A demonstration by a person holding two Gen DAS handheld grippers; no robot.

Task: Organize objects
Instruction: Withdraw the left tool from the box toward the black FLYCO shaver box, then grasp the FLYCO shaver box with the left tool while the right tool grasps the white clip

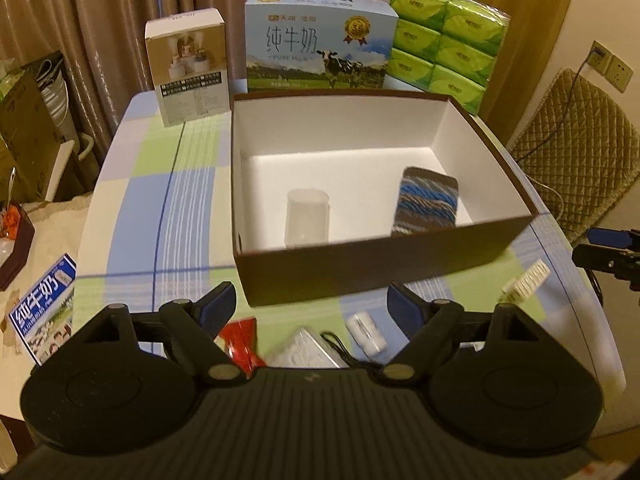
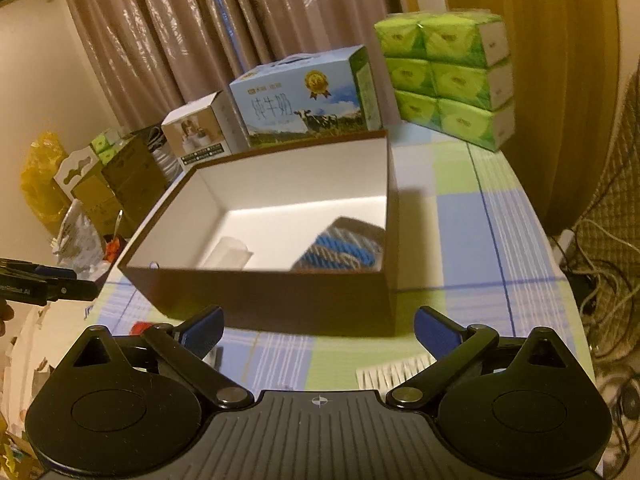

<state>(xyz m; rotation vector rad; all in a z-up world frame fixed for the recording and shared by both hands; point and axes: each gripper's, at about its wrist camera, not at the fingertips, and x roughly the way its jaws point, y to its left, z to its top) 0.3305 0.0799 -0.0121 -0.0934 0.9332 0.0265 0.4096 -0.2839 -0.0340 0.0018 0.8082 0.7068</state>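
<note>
On the checked tabletop (image 1: 132, 184) sits a big brown box (image 1: 384, 268) with white walls inside and no lid on it. Two things lie in the box: a clear plastic cup (image 1: 307, 218) on its side near the front wall, and a striped blue and grey cloth thing (image 1: 428, 200) to the right of it, well apart from the cup. The left tongs (image 1: 311, 304) hang over the near edge of the tabletop, just in front of the box. They are wide open and hold nothing. Under them, on the tabletop, lie small things: a red wrapper (image 1: 240, 340), a flat silver packet (image 1: 300, 350), a black cord (image 1: 340, 346) and a small white tube (image 1: 366, 332). A white comb (image 1: 524, 282) lies further right, near the box's front corner. The right tongs (image 2: 318, 330) are wide open too, and they are empty. They point at the front of the box, with the comb (image 2: 390, 372) just below them. Behind the box stand a blue milk carton case (image 1: 320, 52), a small white box (image 1: 188, 68) to its left, and a stack of green tissue packs (image 1: 444, 44) to its right. A small milk carton (image 1: 42, 312) lies off to the left.
</note>
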